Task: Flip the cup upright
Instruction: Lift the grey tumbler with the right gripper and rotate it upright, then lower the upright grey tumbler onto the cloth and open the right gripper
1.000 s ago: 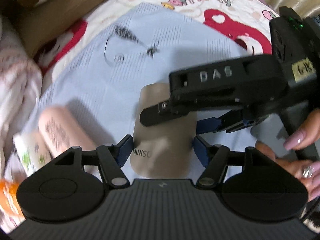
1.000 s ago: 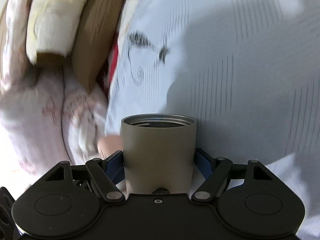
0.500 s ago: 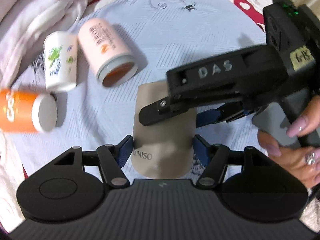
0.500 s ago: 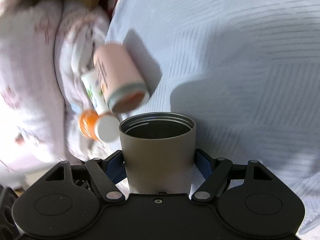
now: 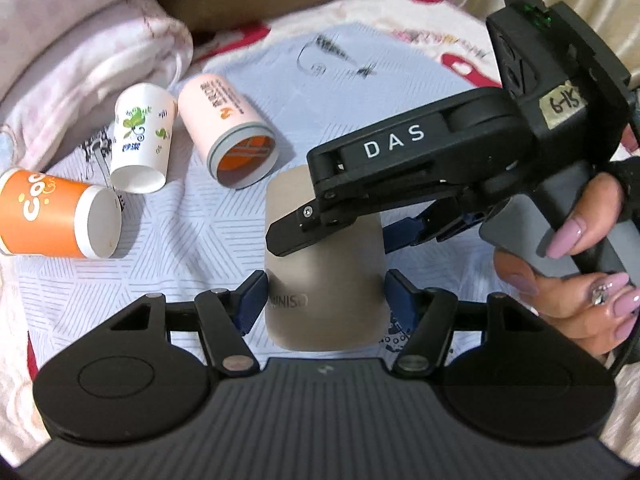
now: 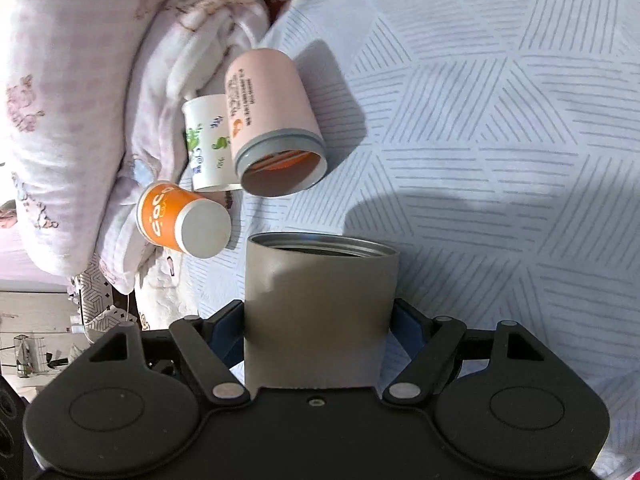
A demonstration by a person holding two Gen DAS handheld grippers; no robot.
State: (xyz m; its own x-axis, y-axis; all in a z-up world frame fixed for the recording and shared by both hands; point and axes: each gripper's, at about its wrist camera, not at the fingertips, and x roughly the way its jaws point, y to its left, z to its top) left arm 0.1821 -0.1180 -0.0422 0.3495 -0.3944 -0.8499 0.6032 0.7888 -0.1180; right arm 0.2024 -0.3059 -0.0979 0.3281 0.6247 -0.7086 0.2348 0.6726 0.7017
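taupe cup (image 6: 320, 312): open mouth facing away from the right camera (miniso print)
right gripper (image 6: 320, 332): clamped on it
left gripper (image 5: 325, 296): blue pads flank it, contact unclear

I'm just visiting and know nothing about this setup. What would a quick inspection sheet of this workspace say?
Surface: pale blue patterned cloth.
Job's things: taupe cup, open mouth away from the right camera.
Clutter: pink cup, white cup, orange cup, all on their sides.
Grippers: left hand-held gripper and right hand-held gripper both flank the taupe cup; contact unclear.
Cables: nothing seen.
Surroundings: pink blanket.
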